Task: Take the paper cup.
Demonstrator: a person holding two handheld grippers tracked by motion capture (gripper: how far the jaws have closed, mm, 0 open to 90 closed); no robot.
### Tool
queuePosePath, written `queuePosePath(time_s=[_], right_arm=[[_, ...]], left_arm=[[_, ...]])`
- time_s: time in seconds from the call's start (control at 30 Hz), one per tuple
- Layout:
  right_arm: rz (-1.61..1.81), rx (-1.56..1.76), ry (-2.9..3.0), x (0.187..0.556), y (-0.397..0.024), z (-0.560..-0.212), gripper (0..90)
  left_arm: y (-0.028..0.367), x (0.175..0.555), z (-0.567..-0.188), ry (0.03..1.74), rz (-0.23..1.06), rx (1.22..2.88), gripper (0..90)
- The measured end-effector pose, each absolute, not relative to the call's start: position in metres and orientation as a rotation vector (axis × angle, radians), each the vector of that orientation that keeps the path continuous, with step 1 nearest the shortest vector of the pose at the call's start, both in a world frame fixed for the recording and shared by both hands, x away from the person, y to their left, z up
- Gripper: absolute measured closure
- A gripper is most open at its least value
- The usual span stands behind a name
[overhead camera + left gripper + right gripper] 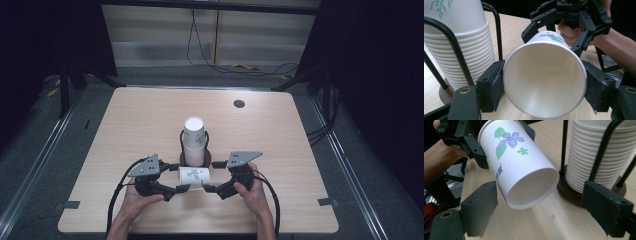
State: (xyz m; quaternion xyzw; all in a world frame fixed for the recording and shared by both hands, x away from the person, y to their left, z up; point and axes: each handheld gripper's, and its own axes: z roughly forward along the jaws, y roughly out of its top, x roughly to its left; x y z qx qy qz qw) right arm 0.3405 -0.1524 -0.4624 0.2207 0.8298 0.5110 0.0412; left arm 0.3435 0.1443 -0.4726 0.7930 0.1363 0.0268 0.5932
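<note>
I am holding a two-jaw gripper in each hand at the near edge of the table (125, 115). My left gripper (181, 188) is clamping the paper cup (194, 175) at its wide rim; in the left gripper view both pads are pressing the rim of the cup (544, 82) from either side. The cup is lying on its side, mouth to the left, base to the right, between my two grippers and just near of the cup holder (195, 159). My right gripper (207, 186) is standing released: in the right gripper view its jaws are spread clear of the cup's base (531, 187), touching nothing. The stack of cups (194, 140) is standing upright in the wire holder, just beyond the held cup.
</note>
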Motion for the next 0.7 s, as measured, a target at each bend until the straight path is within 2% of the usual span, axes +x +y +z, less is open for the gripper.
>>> queuePosePath(time_s=[0.7], right_arm=[[1.579, 0.768, 2.334, 0.330, -0.165, -0.471, 12.9]], left_arm=[[0.152, 0.343, -0.470, 0.367, 0.089, 1.886, 26.8]])
